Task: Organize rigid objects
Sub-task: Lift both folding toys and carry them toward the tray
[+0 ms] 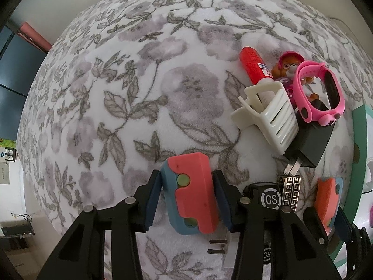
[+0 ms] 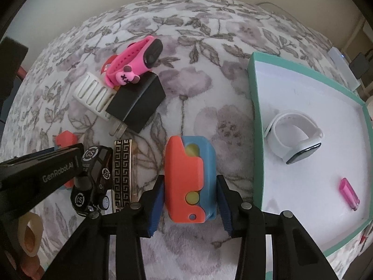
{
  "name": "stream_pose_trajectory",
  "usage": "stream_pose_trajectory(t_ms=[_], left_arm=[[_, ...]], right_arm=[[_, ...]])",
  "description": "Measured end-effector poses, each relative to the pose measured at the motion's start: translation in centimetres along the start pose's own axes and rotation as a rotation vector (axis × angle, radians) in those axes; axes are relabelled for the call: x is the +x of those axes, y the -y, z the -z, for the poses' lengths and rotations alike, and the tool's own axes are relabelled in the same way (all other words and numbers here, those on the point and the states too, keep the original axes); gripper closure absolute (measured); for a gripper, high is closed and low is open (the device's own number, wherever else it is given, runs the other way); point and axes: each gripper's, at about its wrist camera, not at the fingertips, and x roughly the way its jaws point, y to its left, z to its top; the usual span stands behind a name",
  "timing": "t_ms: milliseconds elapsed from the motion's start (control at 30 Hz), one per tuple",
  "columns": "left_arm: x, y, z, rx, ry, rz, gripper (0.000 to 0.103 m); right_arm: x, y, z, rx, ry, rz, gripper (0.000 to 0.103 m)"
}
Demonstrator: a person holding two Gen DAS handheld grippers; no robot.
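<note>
Left hand-held gripper [image 1: 186,196] pinches a coral-and-blue block [image 1: 191,193], lower centre of frame. Right hand-held gripper [image 2: 190,200] pinches a second coral-and-blue block [image 2: 188,177], lower centre, above the floral blanket [image 2: 198,70]. Teal tray [image 2: 254,116] at right holds a white watch [image 2: 293,137].

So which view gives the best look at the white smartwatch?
The right wrist view. There the white smartwatch lies fully visible on its side inside the teal-rimmed box, with a pink USB stick nearby. The left wrist view shows only the box's edge at far right; the watch is not visible there.
</note>
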Motion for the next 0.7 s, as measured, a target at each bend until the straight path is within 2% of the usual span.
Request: stream_pose_trajectory(t_ms=[367, 600, 633, 667, 700], left_arm=[[-1.1, -1.0, -0.4, -0.044, 0.019, 0.009, 0.057], [-4.2, -2.5, -0.8, -0.071, 0.108, 0.012, 0.060], [-4.6, -2.7, -0.8, -0.074, 0.120, 0.019, 0.064], [-5.1, -2.8, -0.8, -0.078, 0.131, 0.030, 0.076], [-5.3, -2.9, -0.8, -0.082, 0.136, 0.036, 0.081]], right_arm=[[-1.7, 2.7, -0.5, 0.033, 0.008, -0.045, 0.059], [-4.1, 3.2, -0.2, 0.046, 0.057, -0.068, 0.059], [-4.1, 2.7, -0.3, 0.044, 0.065, -0.066, 0.059], [-4.3, 2.7, -0.3, 0.045, 0.070, -0.068, 0.059], [-4.5, 2.8, -0.2, 0.048, 0.074, -0.072, 0.059]])
